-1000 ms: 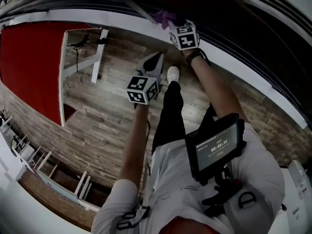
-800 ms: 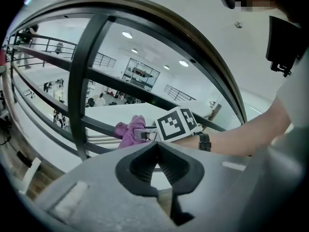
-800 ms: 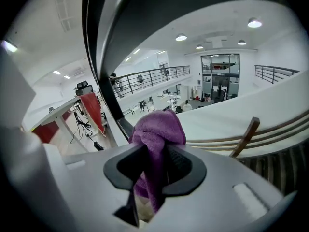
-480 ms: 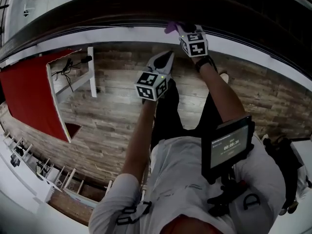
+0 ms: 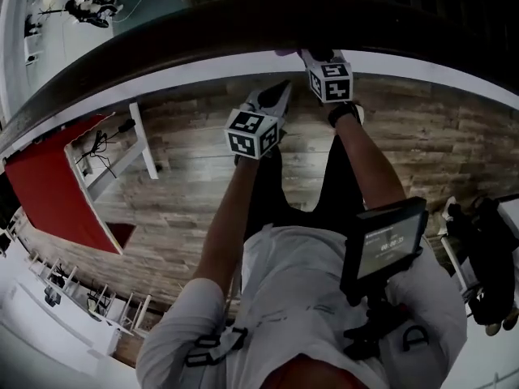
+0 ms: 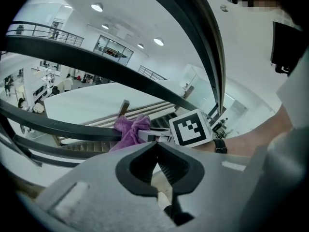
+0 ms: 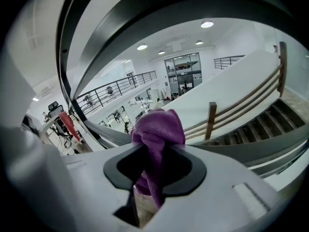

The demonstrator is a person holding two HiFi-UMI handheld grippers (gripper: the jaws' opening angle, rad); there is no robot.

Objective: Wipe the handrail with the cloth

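Observation:
The dark handrail [image 5: 162, 51] curves across the top of the head view. My right gripper [image 5: 306, 54] is up against it, shut on a purple cloth [image 5: 285, 53] that touches the rail. In the right gripper view the cloth [image 7: 158, 132] bunches out between the jaws, with the rail [image 7: 263, 149] running behind it. My left gripper [image 5: 282, 89] hangs just below and left of the right one, shut with nothing in it. The left gripper view shows the cloth [image 6: 129, 129] lying against the rail [image 6: 58, 128], beside the right gripper's marker cube [image 6: 191, 128].
Wooden plank floor [image 5: 186, 185] lies below, with a white ledge [image 5: 203, 71] under the rail. A red panel [image 5: 57, 185] and a white frame [image 5: 142, 140] stand at the left. A dark bag [image 5: 486, 258] sits at the right. Beyond the rail lies an open hall [image 7: 145, 98].
The person has stepped along the rail, so the red panel and floor have slid left. The right gripper has kept the cloth on the rail; the left stays shut beneath it.

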